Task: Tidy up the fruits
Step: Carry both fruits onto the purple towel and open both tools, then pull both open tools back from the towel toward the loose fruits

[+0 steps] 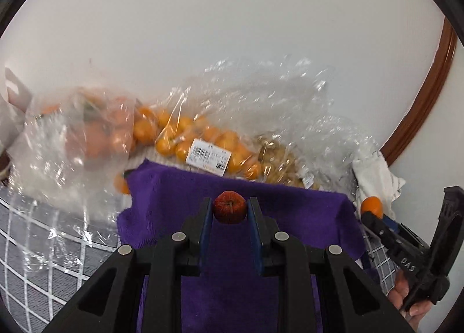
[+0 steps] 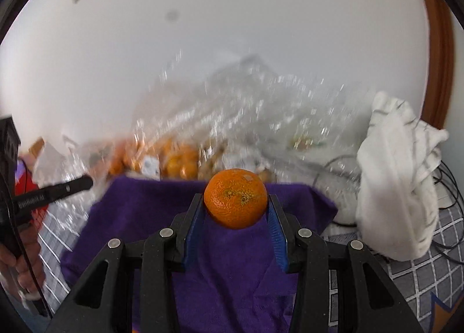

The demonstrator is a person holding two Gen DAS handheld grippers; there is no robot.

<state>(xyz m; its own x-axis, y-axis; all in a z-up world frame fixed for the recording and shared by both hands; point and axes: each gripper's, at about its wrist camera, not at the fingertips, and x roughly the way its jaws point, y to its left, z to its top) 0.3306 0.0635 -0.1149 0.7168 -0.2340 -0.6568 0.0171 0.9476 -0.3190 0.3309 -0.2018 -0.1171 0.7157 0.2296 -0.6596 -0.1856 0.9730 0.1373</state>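
Note:
My left gripper is shut on a small dark red fruit, held above a purple cloth. My right gripper is shut on an orange mandarin over the same purple cloth. In the left wrist view the right gripper shows at the right edge with the mandarin at its tip. Behind the cloth lie clear plastic bags of small orange fruits, one with a white barcode label, and a bag of pale brown fruits.
A crumpled white towel stands right of the cloth, with dark cables beside it. A grey checked cover lies under everything. A white wall rises behind the bags. A hand holds the left gripper's handle.

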